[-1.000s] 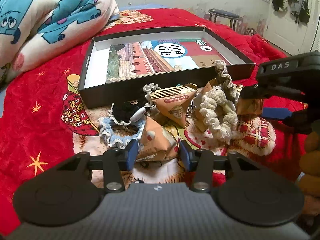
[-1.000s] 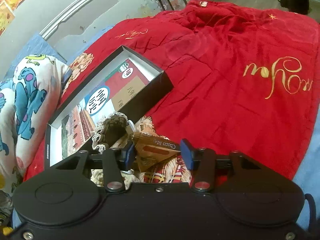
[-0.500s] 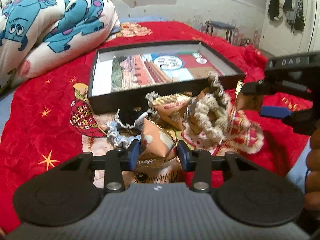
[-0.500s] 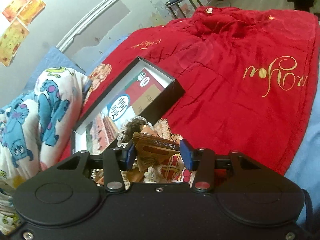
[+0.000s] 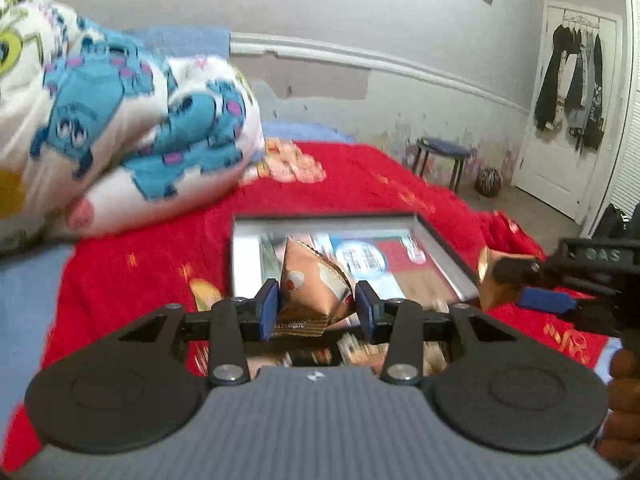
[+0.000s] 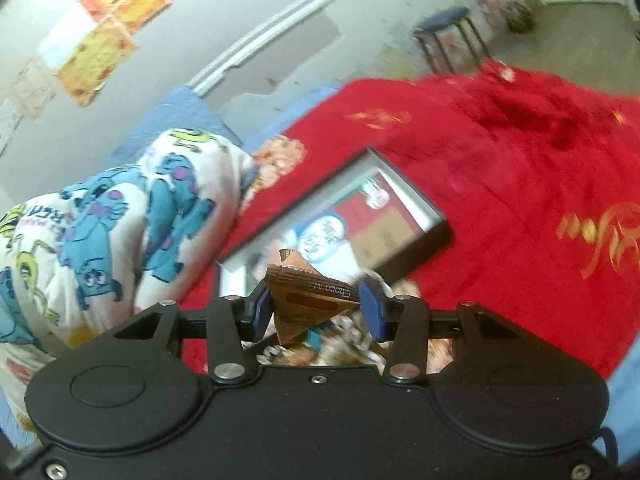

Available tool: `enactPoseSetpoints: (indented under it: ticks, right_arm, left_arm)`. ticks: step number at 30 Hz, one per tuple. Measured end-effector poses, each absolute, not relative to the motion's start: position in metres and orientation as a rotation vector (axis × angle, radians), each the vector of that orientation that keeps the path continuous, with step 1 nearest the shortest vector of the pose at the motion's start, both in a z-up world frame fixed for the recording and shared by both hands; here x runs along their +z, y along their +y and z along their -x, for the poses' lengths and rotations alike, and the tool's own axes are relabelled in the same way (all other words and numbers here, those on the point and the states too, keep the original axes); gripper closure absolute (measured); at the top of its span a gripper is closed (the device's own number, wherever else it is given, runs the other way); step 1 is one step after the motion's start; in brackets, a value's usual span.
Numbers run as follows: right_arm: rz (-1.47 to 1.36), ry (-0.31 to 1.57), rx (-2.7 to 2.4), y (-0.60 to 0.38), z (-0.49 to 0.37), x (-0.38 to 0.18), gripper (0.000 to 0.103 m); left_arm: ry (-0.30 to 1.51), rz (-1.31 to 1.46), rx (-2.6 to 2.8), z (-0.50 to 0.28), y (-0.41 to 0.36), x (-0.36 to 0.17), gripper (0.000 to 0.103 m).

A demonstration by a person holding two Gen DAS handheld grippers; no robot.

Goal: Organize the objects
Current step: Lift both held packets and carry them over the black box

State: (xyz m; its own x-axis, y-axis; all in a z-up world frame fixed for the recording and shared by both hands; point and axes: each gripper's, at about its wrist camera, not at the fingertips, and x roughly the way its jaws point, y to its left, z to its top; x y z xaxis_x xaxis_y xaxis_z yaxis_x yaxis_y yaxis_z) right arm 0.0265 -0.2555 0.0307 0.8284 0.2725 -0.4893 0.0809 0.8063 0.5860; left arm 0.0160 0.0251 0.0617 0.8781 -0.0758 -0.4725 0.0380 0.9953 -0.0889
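My left gripper (image 5: 316, 311) is shut on a tan triangular snack packet (image 5: 310, 288), held in the air in front of the open black box (image 5: 240, 256). My right gripper (image 6: 316, 307) is shut on a brown snack packet (image 6: 308, 296) printed "Choco", also lifted, near the box (image 6: 416, 248). In the left wrist view the right gripper (image 5: 532, 280) shows at the right edge, by the box's right corner. The pile of scrunchies and packets is mostly hidden below both grippers.
The box lies on a red blanket (image 5: 144, 264) on a bed. A white and blue cartoon-print duvet (image 5: 120, 128) is bunched at the left. A stool (image 5: 442, 152) and a door with hanging clothes (image 5: 572, 80) stand beyond the bed.
Both grippers have lifted their packets up off the pile and tilted upward, so the pile has dropped out of sight and the wall shows. Both frames are blurred by motion.
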Motion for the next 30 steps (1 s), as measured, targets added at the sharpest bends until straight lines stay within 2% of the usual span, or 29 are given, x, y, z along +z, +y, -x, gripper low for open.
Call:
enactPoseSetpoints:
  ticks: [6, 12, 20, 25, 30]
  right_arm:
    - [-0.594, 0.608, 0.215, -0.237, -0.061, 0.062, 0.059]
    - [-0.483, 0.657, 0.272, -0.204, -0.116, 0.071, 0.059]
    - [-0.472, 0.785, 0.31, -0.179, -0.187, 0.024, 0.059]
    - [-0.471, 0.848, 0.302, -0.18, -0.202, -0.012, 0.059]
    - [-0.404, 0.87, 0.299, -0.171, -0.202, -0.023, 0.059]
  left_arm:
    - [0.473, 0.125, -0.043, -0.053, 0.046, 0.081, 0.057]
    - [0.504, 0.186, -0.021, -0.09, 0.067, 0.065, 0.056]
    - [0.674, 0.236, -0.046, -0.145, 0.072, 0.014, 0.056]
    - [0.762, 0.158, -0.052, -0.152, 0.052, -0.014, 0.056]
    - [0.796, 0.079, -0.045, -0.147, 0.033, -0.024, 0.056]
